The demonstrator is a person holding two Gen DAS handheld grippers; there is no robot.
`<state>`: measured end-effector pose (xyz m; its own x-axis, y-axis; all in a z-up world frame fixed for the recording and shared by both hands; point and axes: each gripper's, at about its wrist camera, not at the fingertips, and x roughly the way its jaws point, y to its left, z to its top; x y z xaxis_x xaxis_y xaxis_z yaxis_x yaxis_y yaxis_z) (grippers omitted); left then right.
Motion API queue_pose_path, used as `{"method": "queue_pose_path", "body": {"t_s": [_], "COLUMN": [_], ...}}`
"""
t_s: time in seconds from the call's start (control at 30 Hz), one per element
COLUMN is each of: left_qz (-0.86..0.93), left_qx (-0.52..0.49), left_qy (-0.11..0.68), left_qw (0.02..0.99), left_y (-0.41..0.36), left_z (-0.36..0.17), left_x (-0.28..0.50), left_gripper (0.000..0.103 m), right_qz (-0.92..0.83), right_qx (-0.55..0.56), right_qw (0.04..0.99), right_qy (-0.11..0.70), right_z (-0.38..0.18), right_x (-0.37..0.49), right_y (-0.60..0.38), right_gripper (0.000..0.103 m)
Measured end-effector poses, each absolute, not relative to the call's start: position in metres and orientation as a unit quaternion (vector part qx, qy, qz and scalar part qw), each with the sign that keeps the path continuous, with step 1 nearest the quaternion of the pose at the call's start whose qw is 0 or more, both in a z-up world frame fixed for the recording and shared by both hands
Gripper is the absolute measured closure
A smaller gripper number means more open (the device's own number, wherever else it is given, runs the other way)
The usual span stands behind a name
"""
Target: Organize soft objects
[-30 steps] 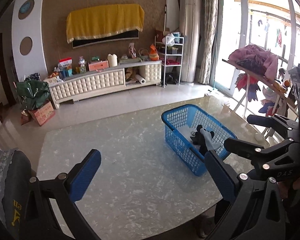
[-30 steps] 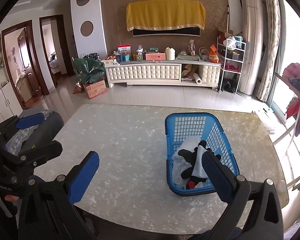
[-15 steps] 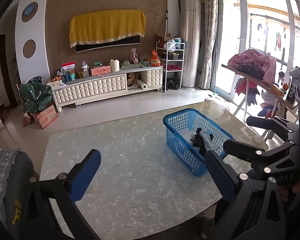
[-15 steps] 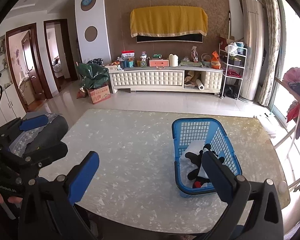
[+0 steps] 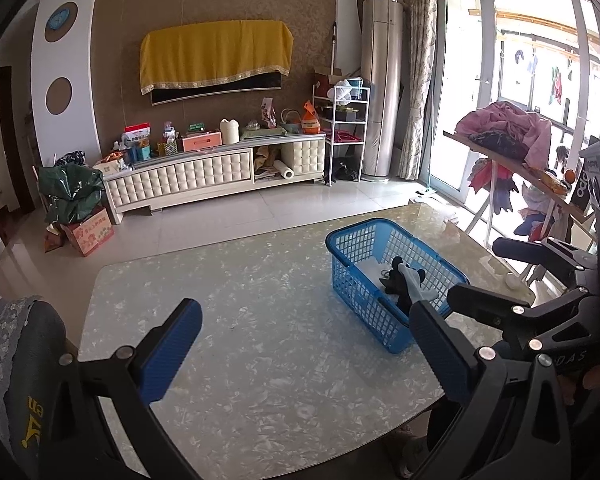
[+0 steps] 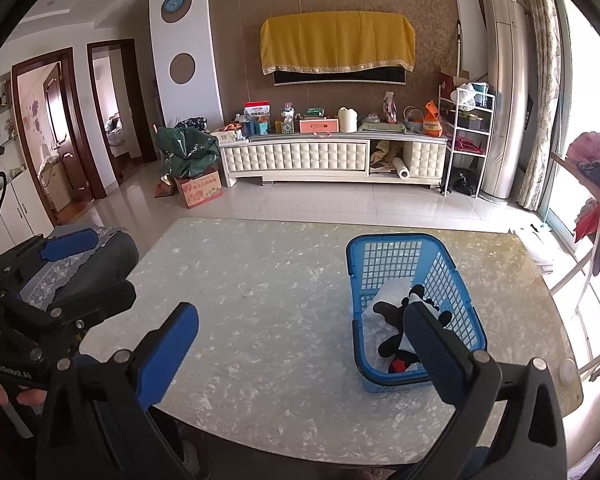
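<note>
A blue plastic basket (image 5: 356, 240) (image 6: 384, 240) stands on the right part of the marble table (image 5: 260, 320) (image 6: 260, 280). In it lie a black and white plush toy (image 5: 400, 276) (image 6: 396, 312) and a white cloth (image 6: 388, 292). My left gripper (image 5: 304, 344) is open and empty, held over the near edge of the table, left of the basket. My right gripper (image 6: 300, 344) is open and empty, near the table's front edge; its right finger (image 6: 436, 352) overlaps the basket in view. The right gripper also shows at the right of the left wrist view (image 5: 512, 280).
A chair back with grey patterned fabric (image 5: 16, 352) (image 6: 80, 264) stands at the table's left. A small white cap (image 6: 566, 368) lies near the table's right edge. A rack with clothes (image 5: 508, 132) stands to the right. A TV cabinet (image 6: 332, 156) lines the far wall.
Both grippers have drawn back and risen a little, so the table and basket look farther and lower. Both stay open and empty. The basket and its contents have not moved.
</note>
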<state>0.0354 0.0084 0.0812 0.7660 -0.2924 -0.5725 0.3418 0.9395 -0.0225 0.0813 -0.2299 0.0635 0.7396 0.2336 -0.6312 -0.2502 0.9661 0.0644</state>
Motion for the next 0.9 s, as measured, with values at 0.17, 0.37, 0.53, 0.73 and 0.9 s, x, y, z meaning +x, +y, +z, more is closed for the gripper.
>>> {"method": "queue_pose_path", "body": {"t_s": [0.17,0.37,0.53,0.73,0.9], "left_qz": [-0.168,-0.167,-0.166,-0.167,-0.166], "left_qx": [0.038,0.032,0.028,0.027,0.024], "left_qy": [0.299,0.303,0.303,0.304,0.304], "left_qw": [0.939,0.938,0.938,0.938,0.938], "left_y": [0.0091,0.0093,0.0107,0.0128,0.0149], "left_z": [0.0824,0.0827,0.0837,0.0837,0.0847], "left_x": [0.0340,0.0346,0.0347,0.0352,0.0356], "left_gripper": [0.000,0.000,0.000,0.000,0.000], "right_qz": [0.130,0.130,0.131,0.130,0.131], "right_qx": [-0.013,-0.013,-0.010,-0.004,-0.004], "right_qw": [0.934,0.936,0.936,0.936,0.936], "right_qy": [0.333,0.328,0.328,0.328,0.328], "right_z": [0.0653,0.0676,0.0677,0.0686,0.0692], "right_x": [0.0785,0.0763,0.0766,0.0769,0.0764], "right_y": [-0.2278,-0.2247,-0.2257,-0.2266,-0.2266], "right_gripper": [0.000,0.000,0.000,0.000,0.000]}}
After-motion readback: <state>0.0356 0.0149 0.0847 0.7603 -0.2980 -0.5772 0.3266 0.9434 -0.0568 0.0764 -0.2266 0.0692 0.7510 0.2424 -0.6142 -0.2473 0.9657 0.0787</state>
